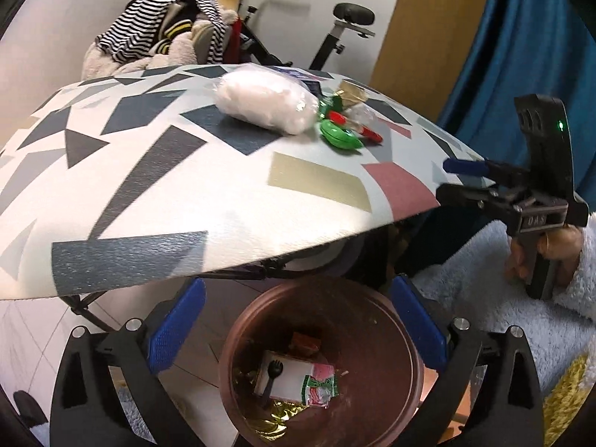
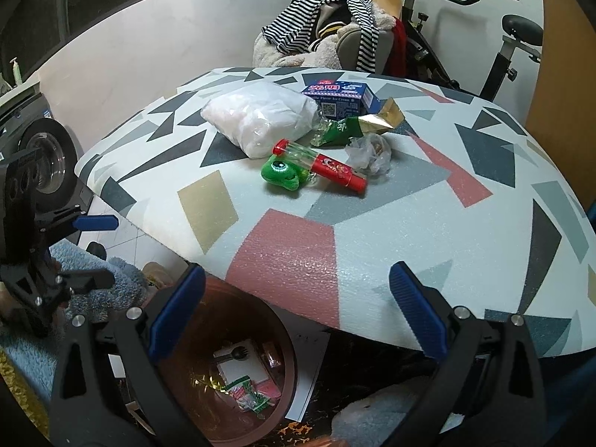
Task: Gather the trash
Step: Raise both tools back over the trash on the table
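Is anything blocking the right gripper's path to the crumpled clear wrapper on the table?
Nothing visible. The right gripper is open and empty at the table's near edge, and only bare tabletop lies between it and the crumpled wrapper. The red tube lies just left of the wrapper.
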{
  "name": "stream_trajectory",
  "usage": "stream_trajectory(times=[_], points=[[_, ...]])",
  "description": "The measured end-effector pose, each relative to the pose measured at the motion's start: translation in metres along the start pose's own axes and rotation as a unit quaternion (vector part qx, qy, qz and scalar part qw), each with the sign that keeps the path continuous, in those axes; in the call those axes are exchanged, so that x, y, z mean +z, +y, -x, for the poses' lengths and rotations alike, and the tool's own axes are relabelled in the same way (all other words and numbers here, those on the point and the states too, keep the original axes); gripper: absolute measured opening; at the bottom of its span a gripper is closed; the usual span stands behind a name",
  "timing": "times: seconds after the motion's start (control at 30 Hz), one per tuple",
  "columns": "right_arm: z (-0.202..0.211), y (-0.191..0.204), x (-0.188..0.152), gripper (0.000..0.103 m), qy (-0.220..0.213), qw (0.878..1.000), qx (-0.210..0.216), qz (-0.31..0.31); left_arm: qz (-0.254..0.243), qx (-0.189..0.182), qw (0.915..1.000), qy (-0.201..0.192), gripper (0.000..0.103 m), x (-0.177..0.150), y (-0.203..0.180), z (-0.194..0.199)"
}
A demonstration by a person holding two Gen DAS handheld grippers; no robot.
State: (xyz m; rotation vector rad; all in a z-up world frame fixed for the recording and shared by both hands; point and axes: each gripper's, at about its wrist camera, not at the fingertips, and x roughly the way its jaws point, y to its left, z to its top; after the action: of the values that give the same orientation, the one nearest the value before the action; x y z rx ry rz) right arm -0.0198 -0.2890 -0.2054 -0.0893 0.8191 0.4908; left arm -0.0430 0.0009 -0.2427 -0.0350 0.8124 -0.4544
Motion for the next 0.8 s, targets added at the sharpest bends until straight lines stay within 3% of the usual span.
stream_trajectory(times=[0.5, 0.63, 0.8], points=[[-0.003, -0.012, 0.008, 0.097, 0.015, 0.999, 0.039, -0.035, 0.022, 0.073, 0.9950, -0.063, 0.097, 0.016, 0.017, 0.024], [-0.001, -0.019, 0.016, 0.097, 0.009, 0.997, 0.063, -0.048, 0.044, 0.073, 0.9933, -0.077, 0.097, 0.026, 0.025, 0.032], [-0.003, -0.028, 0.029, 0.097, 0.026, 0.996, 0.081, -0.036, 0.029, 0.083, 0.9929, -0.080, 0.097, 0.045, 0.027, 0.034]])
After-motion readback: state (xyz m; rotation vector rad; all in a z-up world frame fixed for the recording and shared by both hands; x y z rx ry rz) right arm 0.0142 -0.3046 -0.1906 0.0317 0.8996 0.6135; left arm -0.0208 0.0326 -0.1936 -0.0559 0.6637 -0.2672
